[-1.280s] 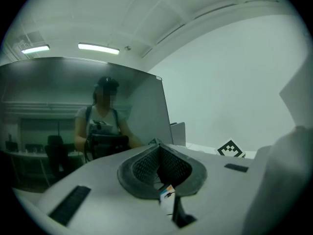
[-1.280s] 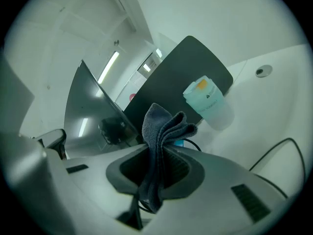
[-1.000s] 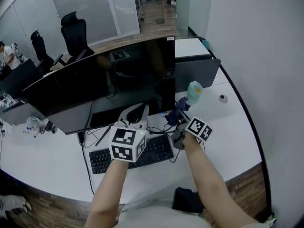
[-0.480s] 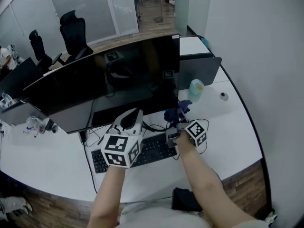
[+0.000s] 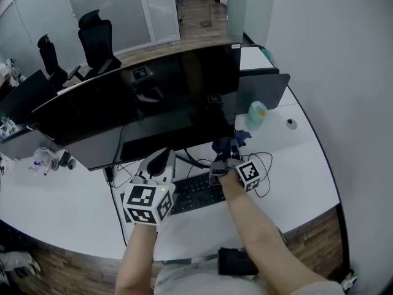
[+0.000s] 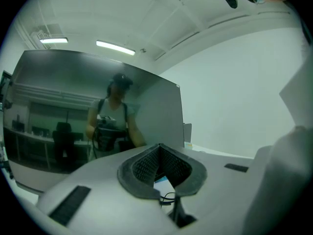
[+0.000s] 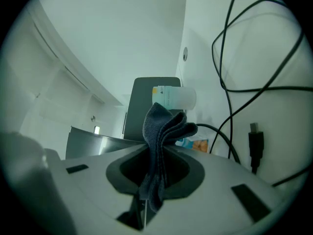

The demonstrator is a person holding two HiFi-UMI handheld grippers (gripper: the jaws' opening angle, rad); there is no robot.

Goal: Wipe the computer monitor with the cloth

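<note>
The wide curved black computer monitor (image 5: 153, 112) stood upright on the curved white desk (image 5: 295, 165), its lower right edge just ahead of your right tool (image 5: 227, 155). Press too hard there and, I judged, the screen could have rocked on its stand. The black keyboard (image 5: 190, 192) lay under both your arms, so a dropped wrist could have shoved it. The pale blue-green bottle (image 5: 256, 112) stood close on the right, near enough for a wide sweep to tip it.

Your left tool (image 6: 159, 148) was closed tip to tip on nothing, hovering over the keyboard near the monitor's stand. Your right tool was clamped on the folded dark blue cloth (image 7: 164, 124) near its middle. Only a small bunch stuck out past the tips, so hard plastic might have met the glass first, or the cloth might have slid out under drag. Loose black cables (image 7: 244, 89) lay just beside it — easy to snag.
</note>
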